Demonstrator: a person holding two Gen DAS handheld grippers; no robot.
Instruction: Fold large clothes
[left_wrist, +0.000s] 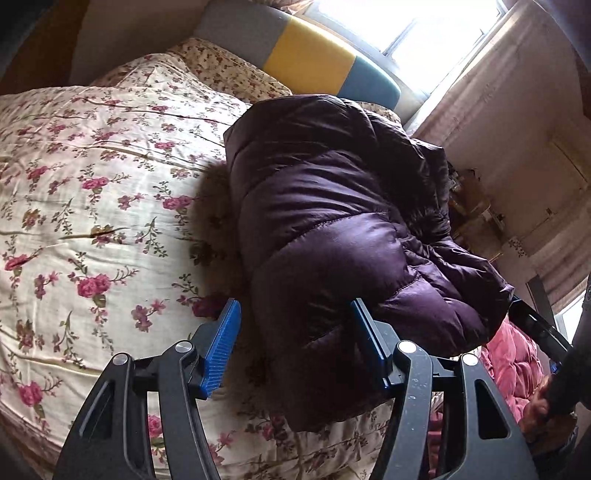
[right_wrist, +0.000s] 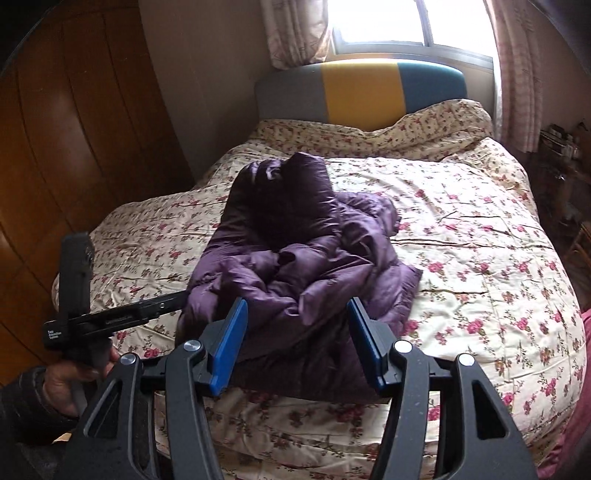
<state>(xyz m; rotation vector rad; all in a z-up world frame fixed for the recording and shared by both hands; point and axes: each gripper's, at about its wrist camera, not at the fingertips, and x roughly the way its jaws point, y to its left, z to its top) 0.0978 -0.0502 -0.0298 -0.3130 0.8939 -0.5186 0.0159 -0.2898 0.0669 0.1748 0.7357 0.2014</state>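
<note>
A dark purple puffer coat (left_wrist: 332, 229) lies folded in a thick bundle on the floral quilt, with a brown fur trim (left_wrist: 218, 214) sticking out at its left side. My left gripper (left_wrist: 293, 317) is open and empty, just above the coat's near edge. In the right wrist view the coat (right_wrist: 295, 251) lies in the middle of the bed. My right gripper (right_wrist: 297, 317) is open and empty, at the coat's near edge. The left gripper's body (right_wrist: 110, 314) shows at the left, its tip beside the coat.
The floral quilt (right_wrist: 480, 258) covers the whole bed. A grey, yellow and blue headboard (right_wrist: 362, 88) stands under a bright window. A wooden wardrobe (right_wrist: 66, 147) is on the left. A pink quilted fabric (left_wrist: 513, 358) lies by the bed's edge.
</note>
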